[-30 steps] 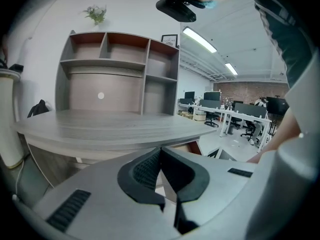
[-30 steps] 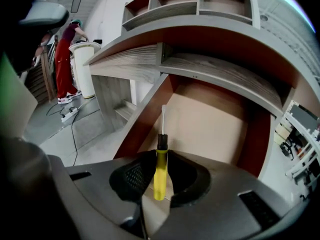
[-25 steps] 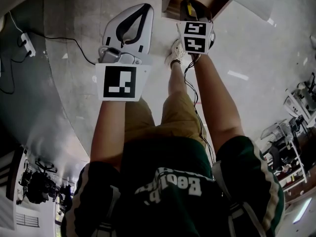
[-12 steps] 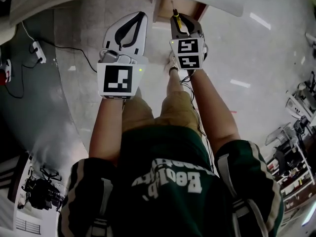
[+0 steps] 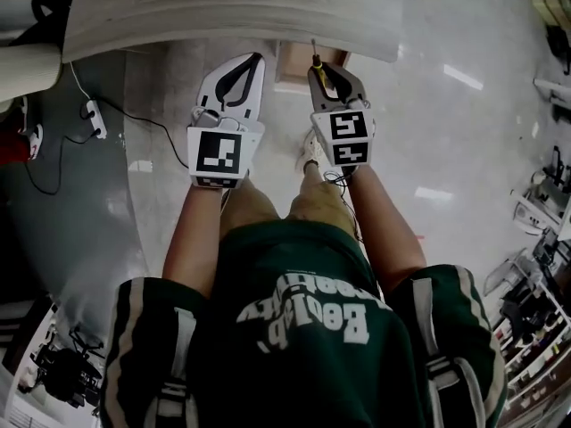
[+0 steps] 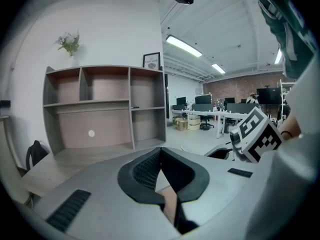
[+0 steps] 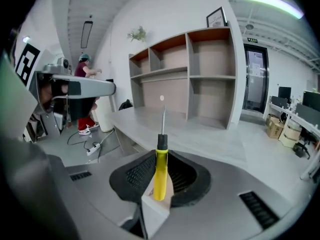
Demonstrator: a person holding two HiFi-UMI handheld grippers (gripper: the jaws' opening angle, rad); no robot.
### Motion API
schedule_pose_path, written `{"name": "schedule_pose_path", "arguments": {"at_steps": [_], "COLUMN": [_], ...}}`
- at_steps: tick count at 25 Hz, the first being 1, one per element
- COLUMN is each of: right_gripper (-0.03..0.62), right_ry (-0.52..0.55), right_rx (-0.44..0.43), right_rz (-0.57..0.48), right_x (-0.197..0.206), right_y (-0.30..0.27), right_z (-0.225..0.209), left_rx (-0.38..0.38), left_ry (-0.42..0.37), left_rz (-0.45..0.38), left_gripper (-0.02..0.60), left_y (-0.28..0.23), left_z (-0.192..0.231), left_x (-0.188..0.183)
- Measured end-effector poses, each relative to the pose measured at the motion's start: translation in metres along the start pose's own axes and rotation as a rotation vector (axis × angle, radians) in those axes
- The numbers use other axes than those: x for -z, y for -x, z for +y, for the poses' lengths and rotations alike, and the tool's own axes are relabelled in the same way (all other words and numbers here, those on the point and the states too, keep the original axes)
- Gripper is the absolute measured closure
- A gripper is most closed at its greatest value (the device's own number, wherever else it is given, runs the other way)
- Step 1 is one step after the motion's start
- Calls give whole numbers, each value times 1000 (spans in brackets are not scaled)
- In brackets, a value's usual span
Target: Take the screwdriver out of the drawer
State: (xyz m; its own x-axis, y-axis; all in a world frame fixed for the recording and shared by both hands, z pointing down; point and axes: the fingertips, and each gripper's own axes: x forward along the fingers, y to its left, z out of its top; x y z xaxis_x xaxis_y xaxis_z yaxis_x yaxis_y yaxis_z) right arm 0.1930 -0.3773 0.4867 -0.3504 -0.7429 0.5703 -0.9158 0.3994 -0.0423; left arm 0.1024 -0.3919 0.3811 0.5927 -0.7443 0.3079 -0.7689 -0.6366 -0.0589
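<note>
I am standing at the pale wood-grain desk with a curved front rim (image 5: 223,16). Both my tongs are hanging just in front of that rim, above the glossy grey floor (image 5: 446,132).

My right tongs (image 7: 160,156) are clamping the yellow-handled screwdriver with a black collar (image 7: 160,176) by its handle. Its thin metal shaft is pointing away from me, toward the desk. The screwdriver is out of the brown wooden drawer (image 5: 293,68), which is jutting out under the desk's rim, below and between my two tongs. Of the drawer I am seeing only a strip of plain wood, so I cannot tell what is lying in it.

My left tongs (image 6: 160,151) are pressing tip to tip with nothing between them. They are hanging just beside the right tongs without touching them.

Off the desk's right end the floor is lying open and wide. Under the desk's left end a white power strip (image 5: 92,112) is lying on the floor.

On the desk's far side a grey shelf unit with wood-coloured back panels (image 7: 200,69) is standing against the wall. It is bearing a small green plant (image 7: 137,34) and a dark-framed picture (image 7: 217,17) on its top.
</note>
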Motion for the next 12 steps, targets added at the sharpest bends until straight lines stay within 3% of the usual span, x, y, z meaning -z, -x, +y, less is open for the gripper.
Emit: {"name": "schedule_pose_path", "arguments": {"at_steps": [2,5,12], "right_gripper": [507,507,507], "right_ry": [12,8,51], "right_rx": [-10,10,24], "right_rz": [-18,-66,-183], "right_x": [-16,-46,-120], "right_y": [21,42,95], "right_z": [5,0,12], "left_rx": [12,17,-35], "left_ry": [17,-15,-13], "left_rz": [-26,-55,-92], "left_gripper": [565,565,565], "left_y": [9,14,41], "left_z": [-8,-14,-12], "left_x": [-22,-53,-96]}}
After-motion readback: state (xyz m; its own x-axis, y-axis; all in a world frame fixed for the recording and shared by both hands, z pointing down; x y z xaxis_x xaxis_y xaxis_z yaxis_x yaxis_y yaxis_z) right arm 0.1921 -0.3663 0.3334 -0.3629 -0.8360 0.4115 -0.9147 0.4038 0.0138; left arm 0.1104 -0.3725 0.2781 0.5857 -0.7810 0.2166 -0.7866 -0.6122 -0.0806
